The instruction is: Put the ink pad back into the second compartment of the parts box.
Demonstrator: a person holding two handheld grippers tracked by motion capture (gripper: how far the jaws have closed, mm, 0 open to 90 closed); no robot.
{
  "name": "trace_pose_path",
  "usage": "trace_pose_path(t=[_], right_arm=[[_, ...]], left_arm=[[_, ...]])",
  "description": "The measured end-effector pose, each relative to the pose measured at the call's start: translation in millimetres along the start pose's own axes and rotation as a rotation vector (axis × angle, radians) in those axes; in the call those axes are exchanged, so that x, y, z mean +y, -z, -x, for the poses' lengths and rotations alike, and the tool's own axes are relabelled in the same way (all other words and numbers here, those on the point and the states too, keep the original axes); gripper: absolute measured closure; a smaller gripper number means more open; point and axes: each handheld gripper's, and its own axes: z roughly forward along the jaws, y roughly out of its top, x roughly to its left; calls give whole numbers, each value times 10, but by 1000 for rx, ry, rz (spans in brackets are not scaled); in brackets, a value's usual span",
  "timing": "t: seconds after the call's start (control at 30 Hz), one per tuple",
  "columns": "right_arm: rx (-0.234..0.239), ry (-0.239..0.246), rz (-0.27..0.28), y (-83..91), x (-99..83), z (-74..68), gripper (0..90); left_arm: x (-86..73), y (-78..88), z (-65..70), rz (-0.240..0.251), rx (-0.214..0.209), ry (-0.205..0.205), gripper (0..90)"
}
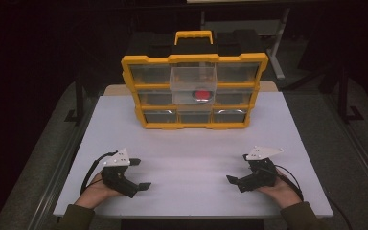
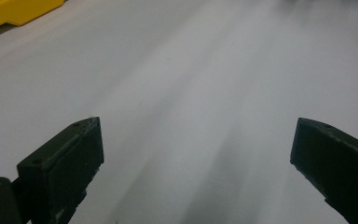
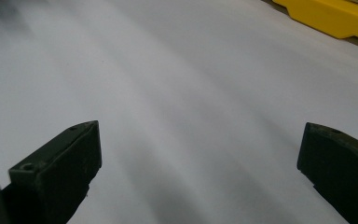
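Left claw [image 1: 140, 174]: near left of the desk, held in a hand [image 1: 96, 192] coming in from the near edge; jaws wide apart, nothing between them; pointed right toward the middle.
Left claw, own view [image 2: 193, 154]: two black jaws spread wide over bare white surface; yellow corner of the organizer [image 2: 14, 11] at the far left.
Right claw [image 1: 237, 168]: near right of the desk, held in the other hand [image 1: 278, 189]; jaws wide apart, nothing held; pointed left toward the middle.
Right claw, own view [image 3: 198, 154]: jaws spread wide over bare white surface; yellow edge of the organizer [image 3: 331, 16] at the far right.
Desk [image 1: 191, 153]: white top, bare between the two claws.
Organizer [image 1: 194, 91]: yellow and black, upright at the far middle of the desk, well apart from both claws; rows of clear drawers, handle on top.
Clear drawer [image 1: 193, 85]: pulled out from the middle of the organizer toward the near side.
Red thing [image 1: 201, 94]: inside the pulled-out drawer, low in it; too small to tell more.
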Motion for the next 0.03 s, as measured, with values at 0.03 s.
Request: trace_pose_path(t=[0.03], right_arm=[[-2, 1, 1, -1, -1, -2, 0]], left_arm=[[2, -3, 0, 1, 0, -1, 17]])
